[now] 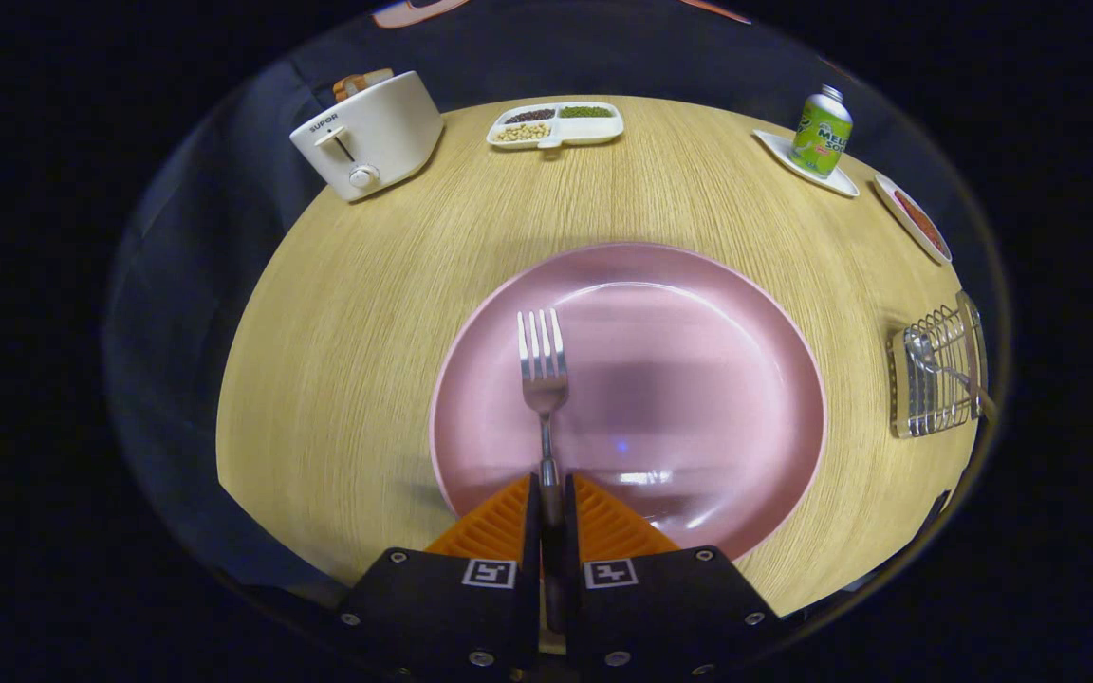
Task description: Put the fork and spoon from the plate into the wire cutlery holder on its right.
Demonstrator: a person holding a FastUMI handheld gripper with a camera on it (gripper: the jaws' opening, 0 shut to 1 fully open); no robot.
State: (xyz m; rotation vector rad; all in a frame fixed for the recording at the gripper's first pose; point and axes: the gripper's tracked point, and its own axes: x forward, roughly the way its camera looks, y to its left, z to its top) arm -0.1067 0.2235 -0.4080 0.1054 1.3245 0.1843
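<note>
Our tool (550, 498) has its two fingers drawn together on the handle of the fork (543, 365), both pressing on the metal shaft; the lower part of that handle is hidden in the narrow slot between them. The fork's tines point away from us over the pink plate (698, 313), and we cannot tell whether the fork rests on the plate or is lifted clear of it. The near rim of the plate is covered by the fingers.

Well to the plate's right on the wooden worktop (338, 360) stands the wire cutlery holder (935, 375), with the spoon (926, 356) already inside it, bowl toward the plate; its handle runs out toward the edge of our view and blurs there.

Beyond the plate we see a white toaster (371, 138) with something brown in its slot, too small to name. A divided white dish (556, 125) of beans and a green can (822, 133) on a white saucer (836, 180) sit nearby. Right of it, a small dish (915, 220) is partly cut off.
</note>
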